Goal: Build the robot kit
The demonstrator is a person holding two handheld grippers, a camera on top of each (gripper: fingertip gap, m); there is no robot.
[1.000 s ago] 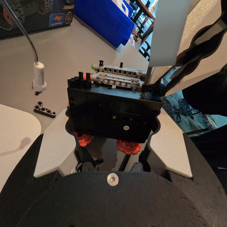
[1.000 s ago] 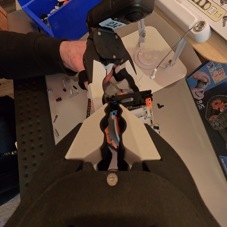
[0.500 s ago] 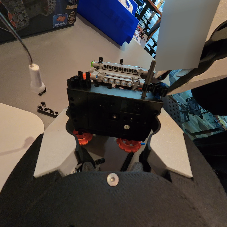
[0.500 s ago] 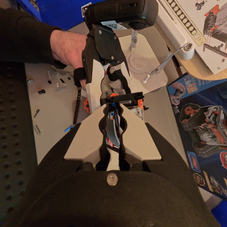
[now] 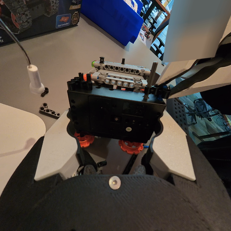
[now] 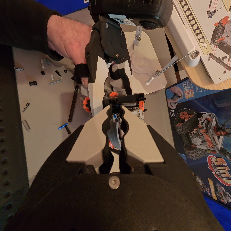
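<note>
My left gripper [image 5: 115,115] is shut on a black block model [image 5: 116,112], gripping its two sides. The model has grey holed beams [image 5: 118,75] on top, orange gears [image 5: 130,146] below, and a grey axle [image 5: 150,80] standing at its right corner. My right gripper [image 6: 115,106] comes in from the upper right, also showing in the left wrist view [image 5: 167,91]. It is shut on a black connector [image 5: 156,89] beside the axle. A grey curved panel [image 6: 114,136] shows between its fingers. A hand [image 6: 70,41] holds the left gripper [image 6: 108,50].
Loose parts lie on the table [image 6: 43,112]: a long black beam [image 6: 73,103], a blue pin [image 6: 63,127], grey pins, a black angled beam [image 5: 50,110]. A product box [image 6: 200,131], an instruction booklet [image 6: 206,31] on a white stand [image 6: 150,70], a blue bin [image 5: 112,18]. About 12 centimeters separates my left fingertips from the blue pin [image 6: 63,127].
The right gripper has come off the top of the grey axle, which now stands fully in view, and sits at the black connector beside it. The left gripper still holds the model.
</note>
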